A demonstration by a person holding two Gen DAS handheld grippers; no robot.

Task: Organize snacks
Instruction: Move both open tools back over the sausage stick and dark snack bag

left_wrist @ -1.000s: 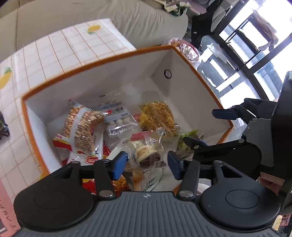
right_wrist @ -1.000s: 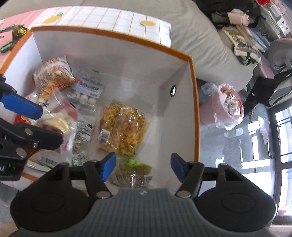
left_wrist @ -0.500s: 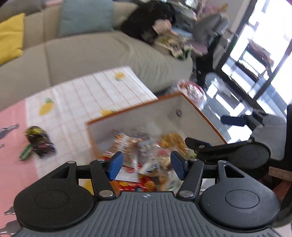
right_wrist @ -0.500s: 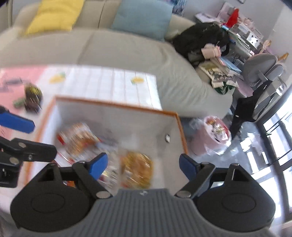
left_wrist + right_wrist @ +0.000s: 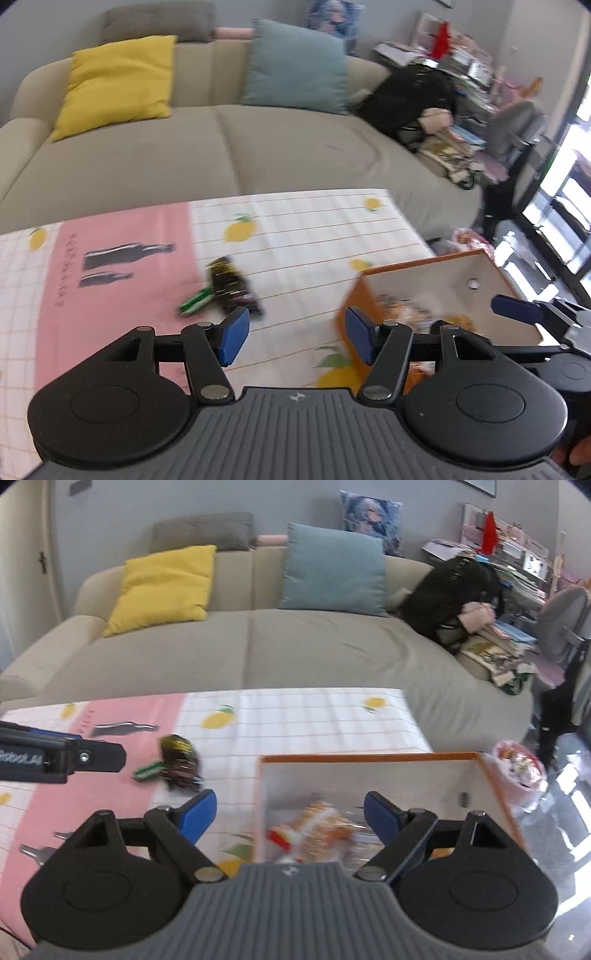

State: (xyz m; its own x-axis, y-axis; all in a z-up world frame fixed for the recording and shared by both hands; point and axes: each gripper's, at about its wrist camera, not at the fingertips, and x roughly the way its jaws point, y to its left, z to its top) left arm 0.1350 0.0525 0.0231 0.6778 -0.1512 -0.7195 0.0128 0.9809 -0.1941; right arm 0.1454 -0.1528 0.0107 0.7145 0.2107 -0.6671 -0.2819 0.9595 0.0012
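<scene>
An orange-rimmed white box (image 5: 424, 263) (image 5: 369, 756) stands at the table's right end and holds several snack packets (image 5: 317, 830). A dark shiny snack packet (image 5: 229, 286) (image 5: 179, 762) and a small green packet (image 5: 194, 301) (image 5: 147, 770) lie loose on the tablecloth left of the box. My left gripper (image 5: 293, 334) is open and empty above the cloth, between the loose packets and the box. My right gripper (image 5: 290, 818) is open and empty above the box's near left corner.
The table carries a pink and white checked cloth with lemon prints (image 5: 295, 229). A beige sofa (image 5: 258, 646) with a yellow cushion (image 5: 162, 587) and a blue cushion (image 5: 332, 568) stands behind it. A black bag (image 5: 454, 590), books and a pink bin (image 5: 521, 771) are at the right.
Both grippers have lifted out of the box and tilted up, so the sofa and the loose packets on the cloth came into view. Both stay open and empty.
</scene>
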